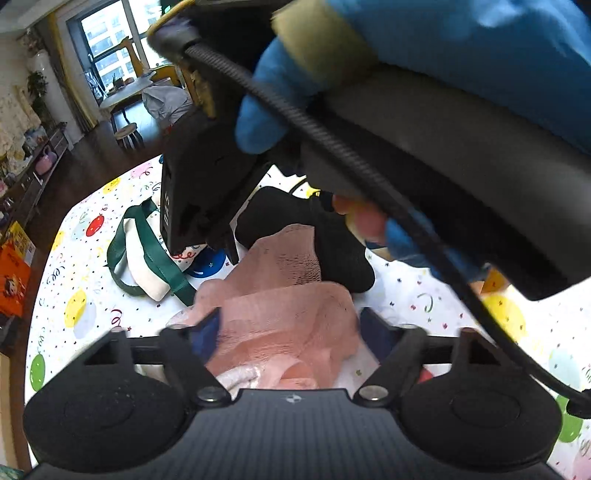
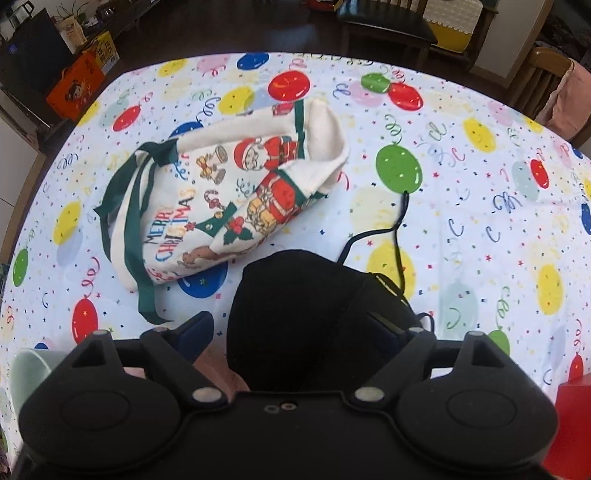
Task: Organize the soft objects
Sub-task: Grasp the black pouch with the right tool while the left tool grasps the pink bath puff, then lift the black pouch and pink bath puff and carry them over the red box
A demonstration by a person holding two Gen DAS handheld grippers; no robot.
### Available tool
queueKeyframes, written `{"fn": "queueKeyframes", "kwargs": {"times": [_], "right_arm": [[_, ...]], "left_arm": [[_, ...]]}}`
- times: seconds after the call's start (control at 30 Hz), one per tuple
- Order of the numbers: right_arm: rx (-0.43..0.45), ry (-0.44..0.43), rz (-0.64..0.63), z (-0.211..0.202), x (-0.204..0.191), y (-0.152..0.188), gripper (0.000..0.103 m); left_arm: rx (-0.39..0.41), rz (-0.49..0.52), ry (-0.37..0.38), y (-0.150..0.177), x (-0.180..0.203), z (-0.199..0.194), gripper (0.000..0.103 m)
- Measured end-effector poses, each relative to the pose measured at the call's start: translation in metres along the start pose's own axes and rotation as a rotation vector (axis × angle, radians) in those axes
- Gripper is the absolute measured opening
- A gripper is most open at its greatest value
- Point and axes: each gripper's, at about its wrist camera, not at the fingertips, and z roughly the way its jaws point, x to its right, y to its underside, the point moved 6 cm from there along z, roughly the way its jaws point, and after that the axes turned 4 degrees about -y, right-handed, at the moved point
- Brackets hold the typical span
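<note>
A pink gauzy cloth (image 1: 280, 325) lies bunched between the fingers of my left gripper (image 1: 291, 328), whose jaws stand wide around it. A black drawstring pouch (image 2: 295, 317) fills the gap of my right gripper (image 2: 295, 332); its cord trails right over the cloth. The pouch also shows in the left wrist view (image 1: 325, 236), beyond the pink cloth. The right gripper body (image 1: 207, 192) and a blue-gloved hand (image 1: 266, 103) hang over it. A white Christmas tote bag (image 2: 229, 192) with green straps lies on its side on the table, also in the left wrist view (image 1: 144, 251).
The table carries a balloon-print tablecloth (image 2: 480, 229). A pale green cup (image 2: 26, 373) stands at the near left edge and a red box (image 2: 572, 424) at the near right. Chairs (image 2: 391, 26) and an orange box (image 2: 74, 88) stand beyond the far edge.
</note>
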Motion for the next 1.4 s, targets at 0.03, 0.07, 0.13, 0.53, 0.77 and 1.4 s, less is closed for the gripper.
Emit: {"fn": "queueKeyframes", "kwargs": {"times": [0.03, 0.07, 0.13, 0.53, 0.77, 1.4], "right_arm": [[-0.003, 0.000, -0.001, 0.003, 0.000, 0.000, 0.083], [-0.007, 0.000, -0.001, 0.005, 0.000, 0.001, 0.080], [-0.018, 0.008, -0.002, 0.011, 0.000, 0.002, 0.075], [-0.006, 0.031, -0.009, 0.011, 0.008, 0.014, 0.019], [0.077, 0.029, 0.006, -0.021, 0.011, 0.018, 0.010], [0.344, -0.099, -0.047, -0.175, 0.001, 0.067, 0.006]], "left_arm": [[-0.003, 0.008, -0.002, 0.001, 0.002, 0.000, 0.067], [-0.003, 0.018, -0.005, 0.002, 0.003, 0.001, 0.065], [-0.005, 0.033, -0.018, 0.004, 0.005, 0.001, 0.054], [0.046, 0.001, -0.014, 0.010, -0.003, -0.011, 0.025], [0.077, -0.053, 0.003, 0.015, -0.016, -0.024, 0.021], [0.183, -0.154, 0.170, 0.025, -0.028, -0.111, 0.018]]}}
